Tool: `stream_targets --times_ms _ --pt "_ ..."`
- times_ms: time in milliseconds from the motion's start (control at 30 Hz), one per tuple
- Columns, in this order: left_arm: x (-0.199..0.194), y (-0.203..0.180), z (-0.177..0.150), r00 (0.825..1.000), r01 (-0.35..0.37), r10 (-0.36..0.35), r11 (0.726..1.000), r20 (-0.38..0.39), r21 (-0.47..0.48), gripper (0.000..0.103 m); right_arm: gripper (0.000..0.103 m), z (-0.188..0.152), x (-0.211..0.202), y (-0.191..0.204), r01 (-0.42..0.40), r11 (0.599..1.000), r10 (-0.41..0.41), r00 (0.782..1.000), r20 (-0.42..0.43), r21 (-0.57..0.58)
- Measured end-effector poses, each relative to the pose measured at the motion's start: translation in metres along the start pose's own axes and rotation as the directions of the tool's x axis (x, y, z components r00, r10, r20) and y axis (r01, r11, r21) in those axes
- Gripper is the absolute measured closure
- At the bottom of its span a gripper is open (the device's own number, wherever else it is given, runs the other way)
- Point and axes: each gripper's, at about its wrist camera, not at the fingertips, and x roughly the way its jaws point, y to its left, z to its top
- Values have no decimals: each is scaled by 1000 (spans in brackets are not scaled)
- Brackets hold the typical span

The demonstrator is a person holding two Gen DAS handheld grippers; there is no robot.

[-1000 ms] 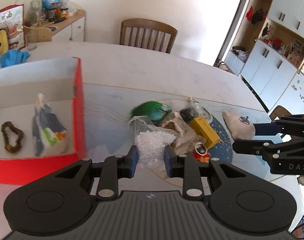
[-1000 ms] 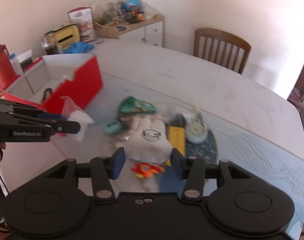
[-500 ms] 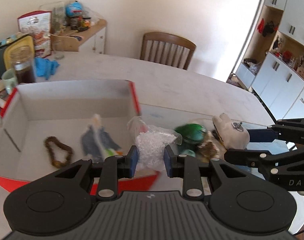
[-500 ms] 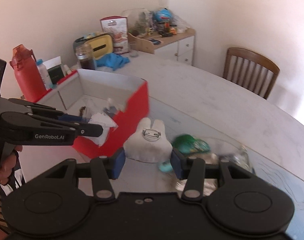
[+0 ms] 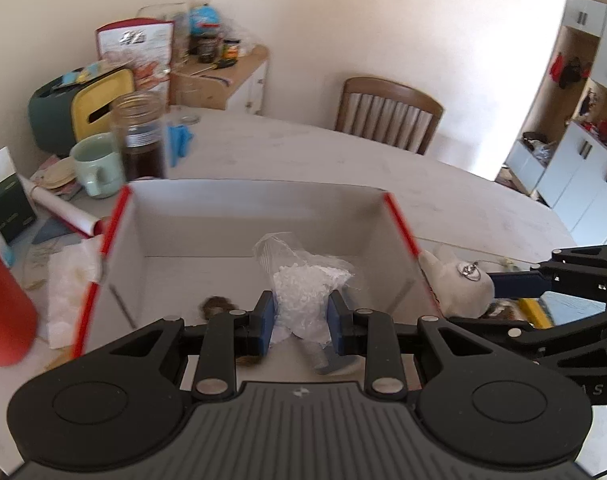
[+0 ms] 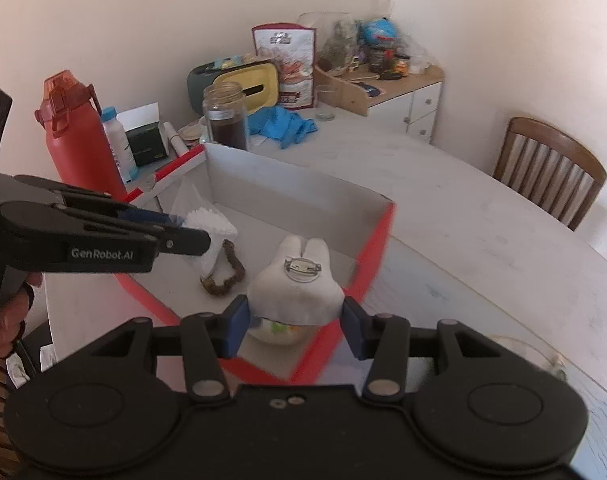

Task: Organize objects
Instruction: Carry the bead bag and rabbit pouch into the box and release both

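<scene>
- Red-sided cardboard box with white inside [image 5: 259, 216] [image 6: 379, 236] standing open on pale marbled tabletop [image 5: 443, 184] [image 6: 483, 220].
- Left tongs [image 5: 299, 320] [image 6: 191, 232] clamped on clear plastic bag of white granules [image 5: 307, 284] [image 6: 209, 220], held over box interior.
- Right tongs [image 6: 295, 320] [image 5: 499, 284] pinching white plush rabbit-eared brooch with metal pin [image 6: 299, 280] [image 5: 459, 284], hanging over box's near right corner.
- Brown beaded bracelet [image 6: 223, 276] [image 5: 217, 304] lying on box floor, near bag.
- Beyond box: glass jar of dark liquid [image 5: 141, 136] [image 6: 227, 116], green mug [image 5: 95, 164], red water bottle [image 6: 75, 132], blue gloves [image 6: 281, 124].
- Wooden slat-back chair [image 5: 387, 112] [image 6: 551, 168] at far edge of tabletop.
</scene>
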Motion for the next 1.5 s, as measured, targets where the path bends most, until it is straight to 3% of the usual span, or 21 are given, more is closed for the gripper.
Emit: stream_targets --times_ms 333,733,1067,1500 --pt "31 53 4 996 -39 37 999 -81 -21 76 55 19 61 26 -28 1000 27 995 -95 -9" --pt "73 70 3 981 -51 52 999 -185 11 76 55 26 115 48 -65 998 61 978 -200 -11" --pt "97 64 2 962 -57 68 997 -265 52 76 55 22 135 47 -36 999 39 967 -251 14" --pt "104 61 4 955 -57 75 996 -287 71 75 48 20 135 43 -22 999 33 966 -257 43"
